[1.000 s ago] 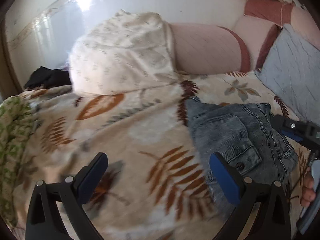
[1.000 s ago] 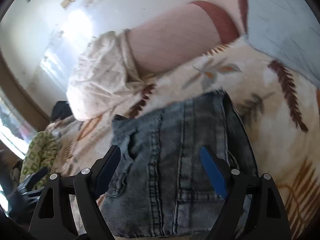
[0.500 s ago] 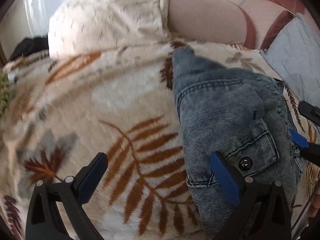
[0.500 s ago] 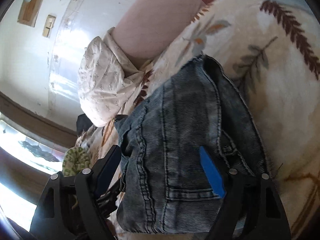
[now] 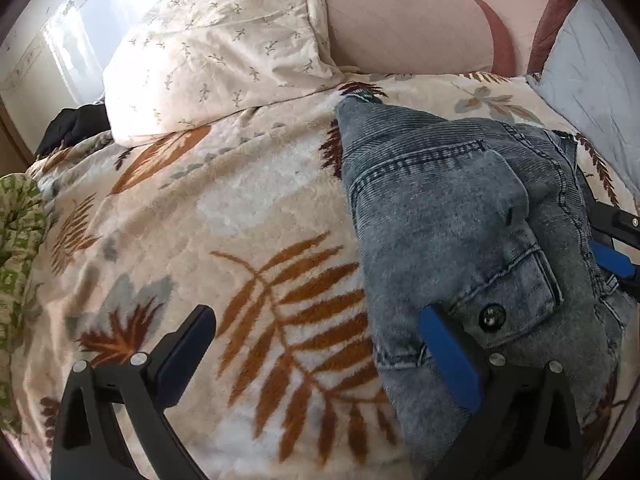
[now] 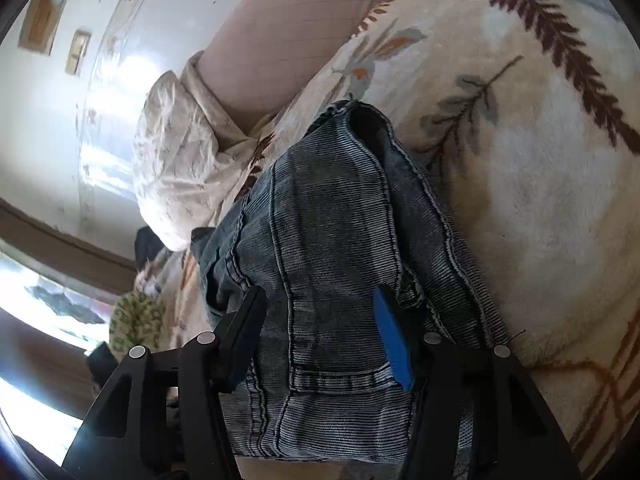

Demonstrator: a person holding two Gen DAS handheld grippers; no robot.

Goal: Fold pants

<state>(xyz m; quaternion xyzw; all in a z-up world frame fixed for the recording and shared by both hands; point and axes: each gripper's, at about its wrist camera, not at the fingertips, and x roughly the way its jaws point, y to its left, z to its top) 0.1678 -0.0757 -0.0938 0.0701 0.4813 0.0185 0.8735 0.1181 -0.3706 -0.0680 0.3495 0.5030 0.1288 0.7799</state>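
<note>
The folded grey-blue denim pants (image 5: 452, 216) lie in a bundle on the leaf-print blanket (image 5: 248, 248), right of centre in the left wrist view, a buttoned pocket facing up. My left gripper (image 5: 316, 344) is open and empty, its right finger over the pants' near left edge and its left finger over bare blanket. In the right wrist view the pants (image 6: 332, 240) fill the middle. My right gripper (image 6: 320, 332) is open, with its jaws standing either side of the pants' near end and gripping nothing. Its blue pad also shows at the right edge of the left wrist view (image 5: 612, 260).
A cream patterned pillow (image 5: 216, 48) and a pink bolster (image 5: 404, 28) lie at the head of the bed. A grey-blue pillow (image 5: 588, 72) is at the right. A green patterned cloth (image 5: 16, 240) and dark clothing (image 5: 76, 124) lie at the left.
Both grippers have moved in closer to the pants and lower over the bed. The right gripper has tilted further and its jaws have narrowed a little. The pants look unchanged.
</note>
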